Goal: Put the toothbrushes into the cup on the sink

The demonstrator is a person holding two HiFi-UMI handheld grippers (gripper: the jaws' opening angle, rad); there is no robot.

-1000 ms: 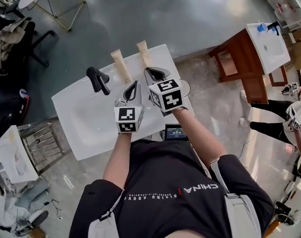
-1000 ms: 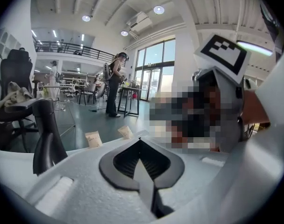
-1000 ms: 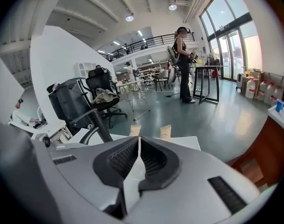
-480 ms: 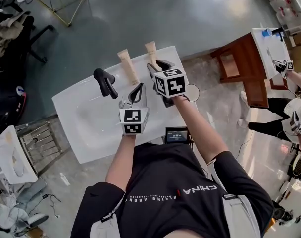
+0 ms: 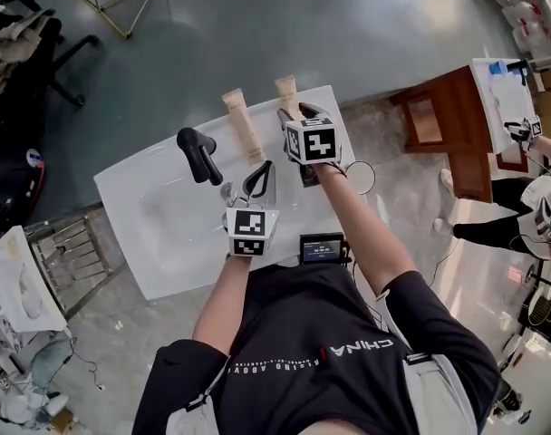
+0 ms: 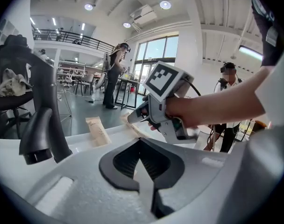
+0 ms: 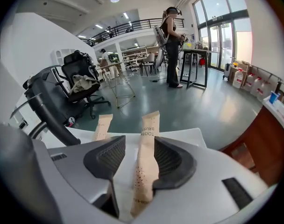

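On the sink (image 5: 158, 216), my right tool (image 5: 294, 116) had just been opening and stood wide, straddling the right toothbrush (image 7: 149, 125) without gripping it. The packet's long axis ran straight ahead between the jaws. My left tool (image 5: 258, 178) was shut and empty, near the other toothbrush (image 5: 242, 123). The cup (image 5: 359, 178) stood just right.

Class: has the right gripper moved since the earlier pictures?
Yes. The right gripper advanced toward the far edge of the sink, beyond the faucet; its jaws have just been opening, straddling the right toothbrush pack.
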